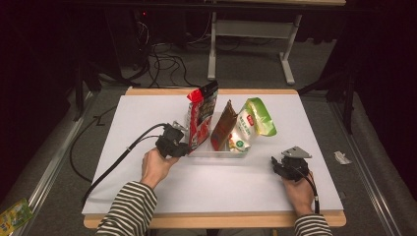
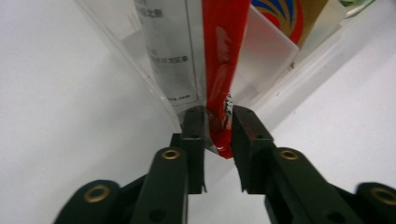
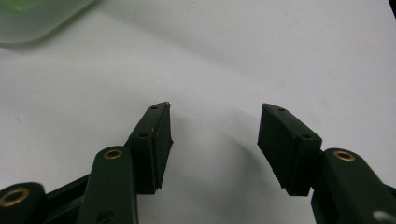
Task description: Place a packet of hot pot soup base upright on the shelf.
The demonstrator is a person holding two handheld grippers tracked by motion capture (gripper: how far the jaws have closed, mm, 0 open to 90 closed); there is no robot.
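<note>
A red and black snack packet [image 1: 199, 120] stands upright at the left end of a clear plastic tray [image 1: 216, 153] on the white table top. In the left gripper view the packet's red edge [image 2: 219, 70] hangs between the jaws of my left gripper [image 2: 218, 112], with a little slack on either side. In the high view the left gripper [image 1: 183, 147] sits at the tray's left front corner. A brown packet [image 1: 222, 127] and a green and white packet [image 1: 251, 125] lean in the same tray. My right gripper [image 1: 279, 163] rests on the table at the right, its jaws [image 3: 215, 109] wide apart over bare white surface.
The clear tray's wall [image 2: 275, 51] runs right behind the left jaws. Black cables trail from both grippers across the white sheet [image 1: 147, 113]. A green packet [image 1: 14, 216] lies on the floor at the lower left, a paper scrap [image 1: 342, 157] on the right.
</note>
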